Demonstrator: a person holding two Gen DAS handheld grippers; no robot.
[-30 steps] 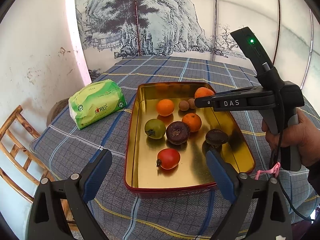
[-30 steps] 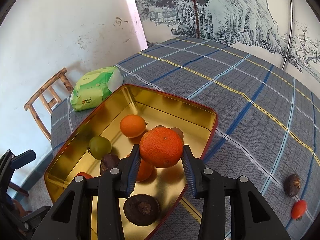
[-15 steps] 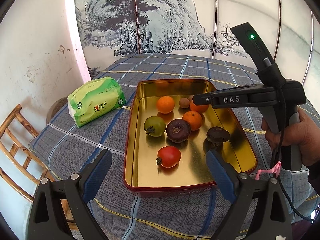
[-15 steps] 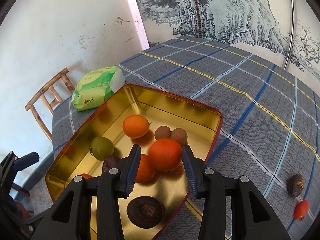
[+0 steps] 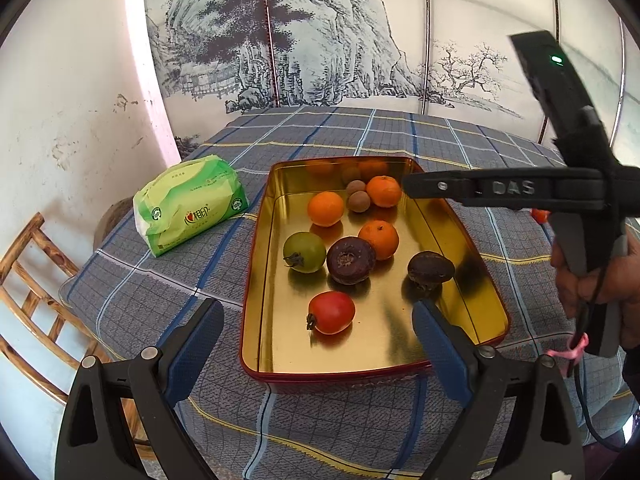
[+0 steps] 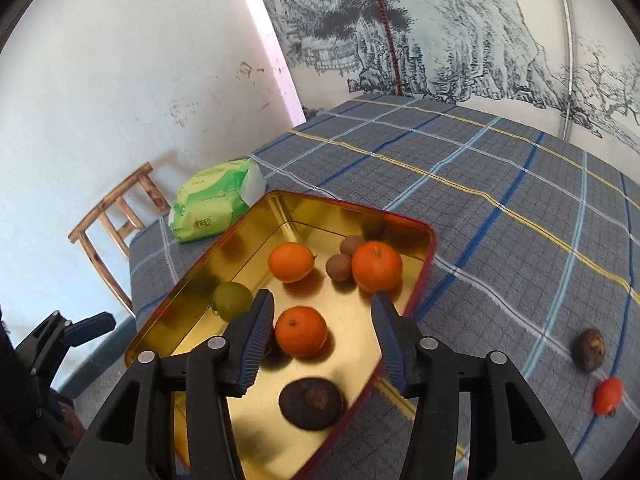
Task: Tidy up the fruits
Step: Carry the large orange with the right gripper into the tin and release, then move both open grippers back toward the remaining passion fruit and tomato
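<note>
We see the gold tin point(image 5: 476, 280), red outside, lying on the checked surface point(image 5: 360, 136) and holding three mandarins, two small brown round fruits point(image 5: 357, 201), a green fruit point(image 5: 305, 251), a red tomato point(image 5: 332, 312) and two dark purple fruits. The mandarin point(image 6: 376, 266) nearest the tin's far corner rests against the brown pair, free of any grip. Our right gripper point(image 6: 324, 338) hovers over the tin; its fingers point(image 6: 256, 340) have just been opening and stand apart, with nothing pressed between them, though another mandarin point(image 6: 301, 331) shows in the gap below. Our left gripper point(image 5: 318, 354) hangs at the tin's near short edge, fingers wide apart and empty.

The tin's long axis runs away from the left camera toward the painted screen point(image 5: 320, 40). Only the right wrist view shows a dark fruit point(image 6: 588, 349) and a red tomato point(image 6: 607, 395) lying on the cloth well apart from the tin. Only the left wrist view shows the hand point(image 5: 600, 280) holding the right gripper. A green tissue pack point(image 5: 188, 204) lies just beside the tin's far left side.
</note>
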